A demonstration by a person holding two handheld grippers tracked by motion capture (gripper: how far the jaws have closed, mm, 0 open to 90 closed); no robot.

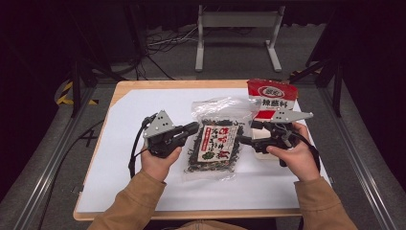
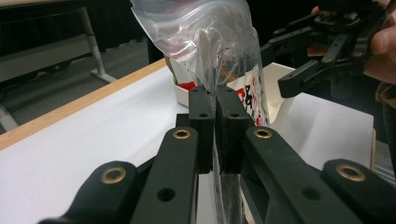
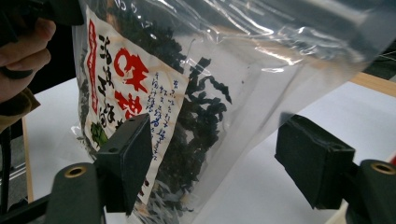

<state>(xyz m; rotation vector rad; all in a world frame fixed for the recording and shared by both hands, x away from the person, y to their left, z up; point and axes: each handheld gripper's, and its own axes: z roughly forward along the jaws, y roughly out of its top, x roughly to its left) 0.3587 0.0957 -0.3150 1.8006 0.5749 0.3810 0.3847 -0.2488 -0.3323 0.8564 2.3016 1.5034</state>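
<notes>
I have the clear bag of dried seaweed (image 1: pixel 214 141) in the middle of the white sheet (image 1: pixel 119 158) on the table, lifted at its left edge. My left gripper (image 1: pixel 195 127) is clamped tight on that edge; in the left gripper view the film (image 2: pixel 217 70) is squeezed flat between the pads, with nothing but plastic in the bite. My right gripper (image 1: pixel 245 139) stands wide apart just at the bag's right side, holding nothing; in the right gripper view the bag (image 3: pixel 187 93) hangs between its jaws without the pads (image 3: pixel 128 158) pressing on it.

I judge the bag light, limp and slick: the film crinkles, and the brittle contents slump to the bottom. I would take hold at the empty side seam or the top strip, never over the crisp seaweed. A red and white box (image 1: pixel 270 98) sits behind the right gripper, near enough to bump.
</notes>
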